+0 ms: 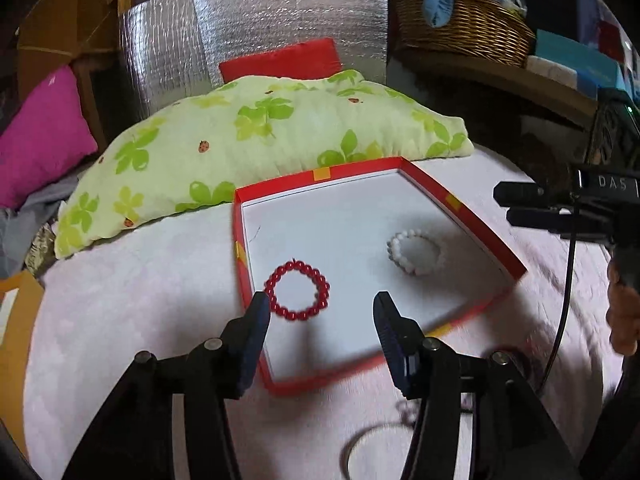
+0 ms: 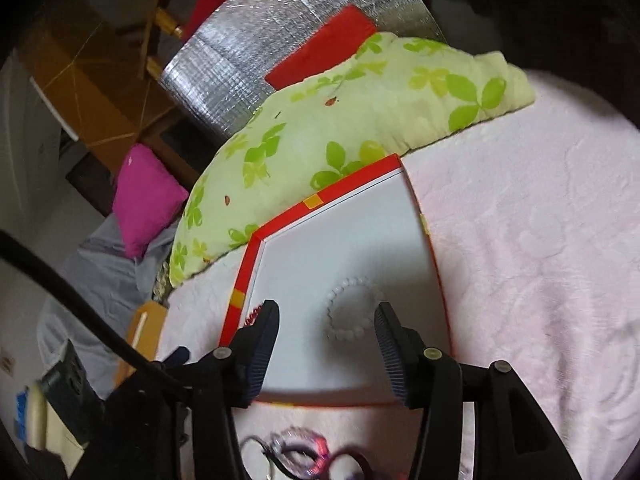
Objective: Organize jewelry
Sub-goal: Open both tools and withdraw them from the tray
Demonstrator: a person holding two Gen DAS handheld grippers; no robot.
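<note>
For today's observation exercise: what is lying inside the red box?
Inside the red box lie a red bead bracelet and a white bead bracelet, apart on its white floor. The near corners are hidden behind the gripper fingers.

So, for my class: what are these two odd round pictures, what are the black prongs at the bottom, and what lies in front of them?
Each picture comes from a wide-angle camera on a hand-held gripping tool, one per hand, looking along its two fingers. The prongs are those fingers. The left tool and right tool are both open and hold nothing. On a pink blanket lies a shallow red box with a white floor. In it lie a red bead bracelet and a white bead bracelet. More jewelry, blurred, lies on the blanket nearer the cameras.
</note>
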